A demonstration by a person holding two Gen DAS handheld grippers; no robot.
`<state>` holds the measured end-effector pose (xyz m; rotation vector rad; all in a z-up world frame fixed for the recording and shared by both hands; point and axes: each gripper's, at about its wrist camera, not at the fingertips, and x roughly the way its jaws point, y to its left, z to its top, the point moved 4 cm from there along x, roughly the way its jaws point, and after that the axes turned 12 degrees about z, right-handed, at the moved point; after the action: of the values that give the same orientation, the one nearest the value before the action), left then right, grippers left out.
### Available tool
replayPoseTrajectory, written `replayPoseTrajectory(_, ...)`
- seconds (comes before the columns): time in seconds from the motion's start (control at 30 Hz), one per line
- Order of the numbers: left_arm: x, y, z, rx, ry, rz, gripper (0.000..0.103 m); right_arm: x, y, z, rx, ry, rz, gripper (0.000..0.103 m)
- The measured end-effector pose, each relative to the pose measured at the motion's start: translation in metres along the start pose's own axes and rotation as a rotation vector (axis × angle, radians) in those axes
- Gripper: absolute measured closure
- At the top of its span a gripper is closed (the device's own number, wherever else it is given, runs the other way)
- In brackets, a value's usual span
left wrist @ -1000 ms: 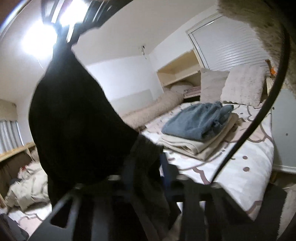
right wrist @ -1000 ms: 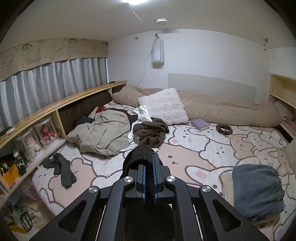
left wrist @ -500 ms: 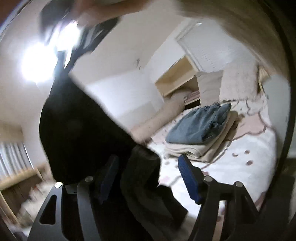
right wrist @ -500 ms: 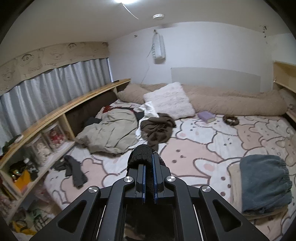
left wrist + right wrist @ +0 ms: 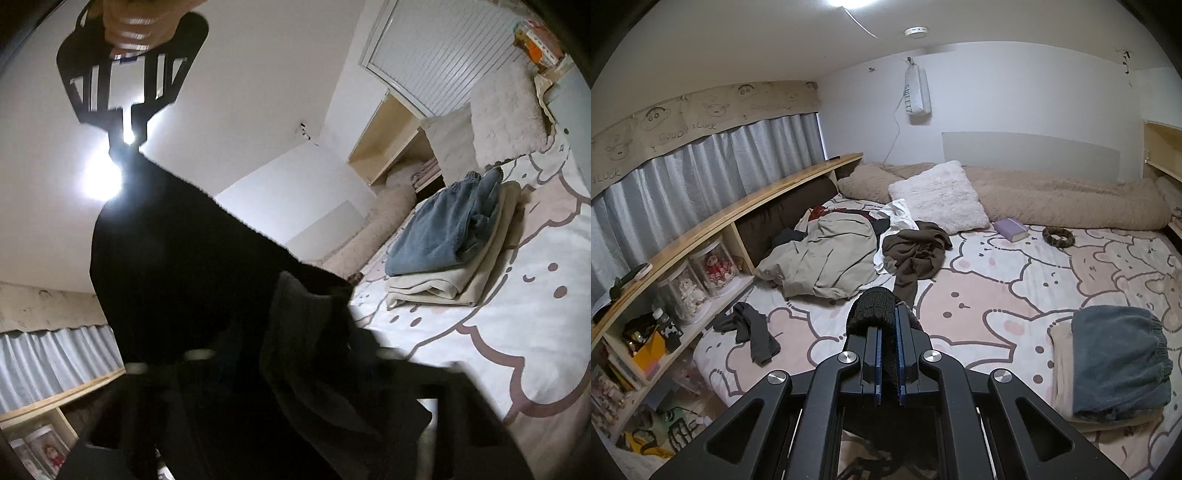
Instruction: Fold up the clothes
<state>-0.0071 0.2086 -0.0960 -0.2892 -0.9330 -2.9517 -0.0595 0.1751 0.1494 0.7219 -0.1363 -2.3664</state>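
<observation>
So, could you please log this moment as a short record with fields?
held item: black garment, hanging in the air
right gripper: shut on the garment's ribbed edge
left gripper: blurred behind dark cloth; state unclear
folded stack: blue garment on top of beige garment
unfolded: beige heap, brown garment, grey garment
surface: bed

Glaring ceiling light (image 5: 101,181), fisheye-warped edges, blurred foreground.
</observation>
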Motion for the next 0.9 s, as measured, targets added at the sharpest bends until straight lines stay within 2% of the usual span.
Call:
replayPoseTrajectory(0.07,-0.001,0.005,0.0,-0.029,0.024,-0.027,0.089,-0.001,-0.004,0.0,0.006,-0.001,-0.012,0.097)
replayPoseTrajectory(0.17,-0.007,0.026,-0.003,-0.089,0.071,-0.066,0.09,-0.003,-0.016,0.0,0.012,-0.009,-0.051,0.097)
replayPoseTrajectory(0.23,-0.009,0.052,-0.004,-0.143,0.109,-0.061,0.09,-0.008,-0.028,-0.001,0.006,-0.02,-0.102,0.097)
replayPoseTrajectory(0.3,-0.006,0.089,-0.006,-0.208,0.161,-0.03,0.09,-0.014,-0.039,-0.001,0.006,-0.031,-0.14,0.097)
replayPoseTrajectory(0.43,0.014,0.18,0.002,-0.341,0.223,0.107,0.09,-0.023,-0.053,0.0,0.047,-0.055,-0.132,0.097)
replayPoseTrajectory(0.53,0.028,0.238,0.03,-0.4,0.184,0.191,0.09,-0.03,-0.06,0.001,0.081,-0.075,-0.111,0.097)
replayPoseTrajectory(0.63,0.036,0.284,0.07,-0.431,0.112,0.253,0.09,-0.04,-0.043,0.015,0.1,-0.134,-0.041,0.097)
replayPoseTrajectory(0.83,0.016,0.367,0.146,-0.478,-0.046,0.338,0.09,-0.098,0.015,0.061,-0.007,-0.319,0.026,0.097)
replayPoseTrajectory(0.9,0.014,0.382,0.161,-0.483,-0.053,0.33,0.09,-0.114,0.029,0.074,-0.028,-0.353,0.041,0.097)
